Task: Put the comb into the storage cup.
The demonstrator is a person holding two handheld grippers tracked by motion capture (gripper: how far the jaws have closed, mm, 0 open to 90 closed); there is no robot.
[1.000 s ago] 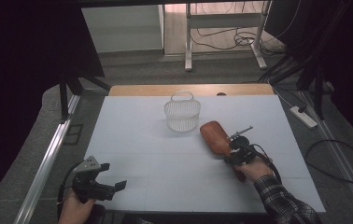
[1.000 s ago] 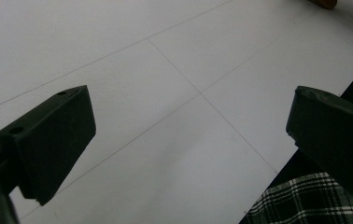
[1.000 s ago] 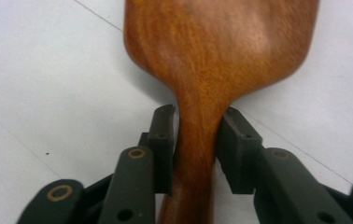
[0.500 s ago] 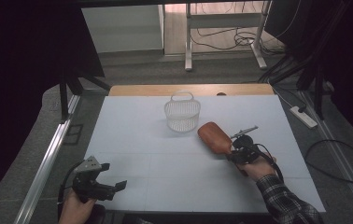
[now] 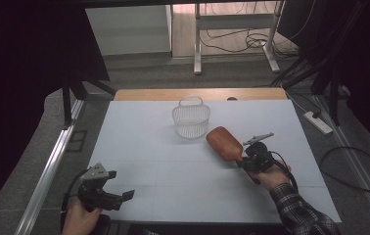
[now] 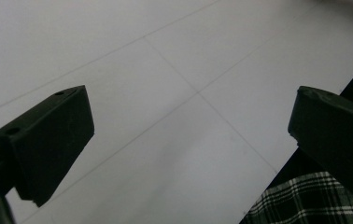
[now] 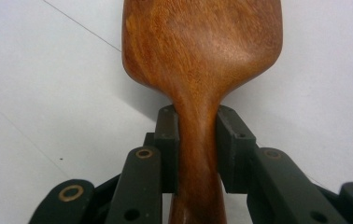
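Wooden spatula (image 7: 201, 60) first: it is a single piece of reddish-brown wood, smooth and faintly glossy, with a broad rounded blade that narrows into a slim handle. The right gripper (image 7: 198, 149) has its two black jaws pressed against that handle from either side, just below the blade. From the high view the spatula (image 5: 225, 142) sits over the white table (image 5: 139, 147), right of centre, its blade pointing toward the white wire basket (image 5: 191, 119) and ending just beside it; whether the two touch I cannot tell. The right gripper (image 5: 251, 155) sits at the handle end, a hand (image 5: 271, 175) in a plaid sleeve (image 5: 298, 215) behind it.

Close up, the right gripper view gives the wood grain and the clamped handle, which from above are too small to make out. The left gripper view shows the left gripper (image 6: 193, 140) with jaws spread wide over bare tabletop, nothing between them. From above, the left gripper (image 5: 105, 188) is near the table's front left corner.

Count: one spatula, one basket, two grippers.
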